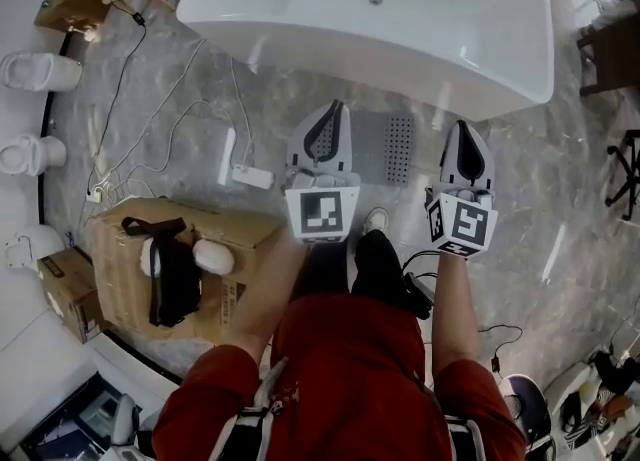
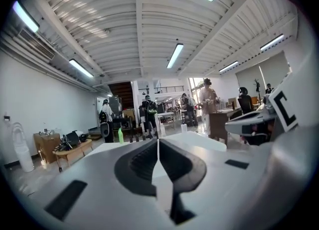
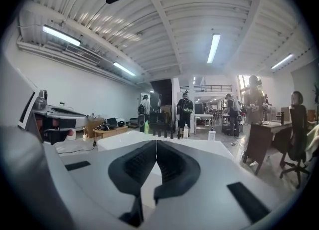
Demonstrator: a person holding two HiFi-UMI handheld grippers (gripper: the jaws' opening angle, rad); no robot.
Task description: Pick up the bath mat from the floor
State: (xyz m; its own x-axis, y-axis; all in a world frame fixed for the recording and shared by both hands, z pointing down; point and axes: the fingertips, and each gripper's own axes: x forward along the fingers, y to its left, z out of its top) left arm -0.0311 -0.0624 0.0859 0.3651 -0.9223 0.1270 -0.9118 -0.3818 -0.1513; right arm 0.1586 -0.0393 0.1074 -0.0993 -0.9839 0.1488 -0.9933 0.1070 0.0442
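Observation:
A grey perforated bath mat (image 1: 388, 147) lies on the marble floor just in front of the white bathtub (image 1: 400, 19); my left gripper covers its left part. The left gripper (image 1: 330, 111) is held level above the mat's left edge, jaws shut with nothing between them. My right gripper (image 1: 466, 131) hovers to the right of the mat, also shut and empty. In the left gripper view the left gripper (image 2: 158, 141) points across the room over the tub. In the right gripper view the right gripper (image 3: 156, 143) does the same. The mat shows in neither gripper view.
A cardboard box (image 1: 170, 264) with a headset on it stands at the left. White cables and a power strip (image 1: 250, 176) lie on the floor left of the mat. Two toilets (image 1: 40, 71) stand at the far left. Several people (image 3: 184, 108) stand far off among desks.

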